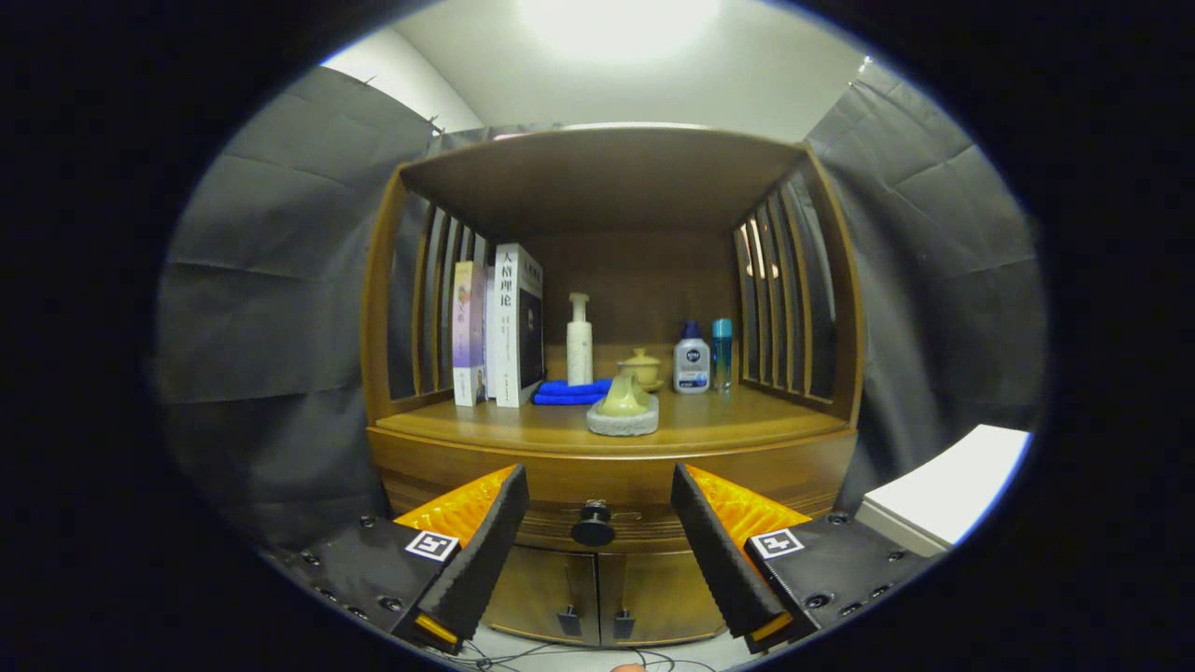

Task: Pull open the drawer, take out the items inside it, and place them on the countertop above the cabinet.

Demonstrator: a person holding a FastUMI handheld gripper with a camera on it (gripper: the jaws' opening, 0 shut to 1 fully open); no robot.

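A wooden cabinet stands ahead with its drawer (560, 485) closed under the countertop (747, 425). The drawer's round dark knob (593, 529) sits between my two fingers, a little beyond their tips. My gripper (599, 485) is open, with nothing held and its fingers (485, 551) spread wide to either side of the knob. What lies inside the drawer is hidden.
On the countertop stand books (499, 327) at the left, a folded blue cloth (569, 392), a white pump bottle (579, 341), a pale ceramic piece on a stone base (623, 411), a small lidded pot (641, 367) and two bottles (702, 359). Two lower doors (597, 593) sit under the drawer. A white surface (943, 485) lies at the right.
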